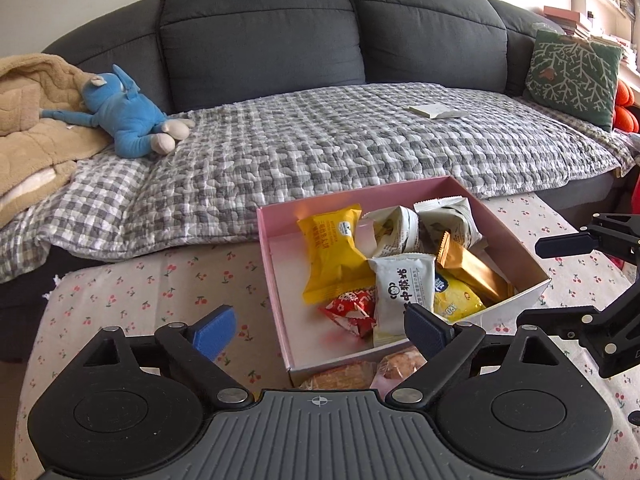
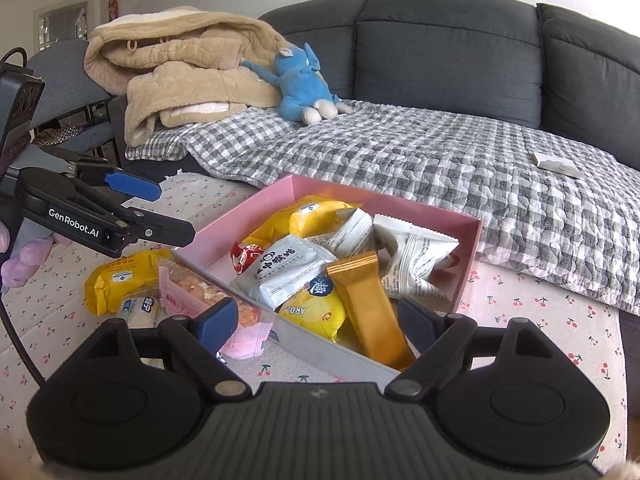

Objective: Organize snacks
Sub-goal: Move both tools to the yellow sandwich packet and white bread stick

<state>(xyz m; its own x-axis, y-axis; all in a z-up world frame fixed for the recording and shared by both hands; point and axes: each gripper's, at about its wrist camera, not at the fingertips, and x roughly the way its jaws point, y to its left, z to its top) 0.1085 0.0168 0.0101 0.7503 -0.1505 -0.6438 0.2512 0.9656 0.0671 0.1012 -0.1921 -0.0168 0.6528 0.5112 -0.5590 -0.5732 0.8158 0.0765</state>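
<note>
From the left wrist view, the left tool (image 1: pixel 320 332) hangs with its blue fingers spread wide and nothing between them, poised over the near wall of the pink box (image 1: pixel 276 280) that sits on the cherry-print bench (image 1: pixel 160 280). Inside lie a yellow packet (image 1: pixel 334 254), a white monkey-print packet (image 1: pixel 400 292), a red wrapper (image 1: pixel 352 312), a gold bar (image 1: pixel 468 266) and two crumpled newsprint-style packets (image 1: pixel 420 224). Just under the box's near edge a pastry pack (image 1: pixel 340 376) is partly hidden by the tool, and I judge it the likeliest next pick; a good grasp means lowering straight down outside the wall and closing across the pack's middle. The right tool (image 1: pixel 560 280) shows at the far right, well clear. From the right wrist view, the right tool (image 2: pixel 320 324) is also open and empty, hovering at the box's (image 2: pixel 468 264) near corner. Loose snacks wait on the bench (image 2: pixel 540 320) beside the box: a yellow pack (image 2: pixel 116 284), a pink-wrapped pastry (image 2: pixel 192 296) and a small blue-and-white packet (image 2: pixel 138 308) touching them. The left tool (image 2: pixel 132 200) reaches above these. The box wall and the overlapping wrappers are the main obstacles. A sofa (image 2: pixel 440 40) with a checked blanket (image 2: pixel 400 152), a blue plush (image 2: pixel 304 84) and a tan coat (image 2: pixel 180 72) stands behind.
</note>
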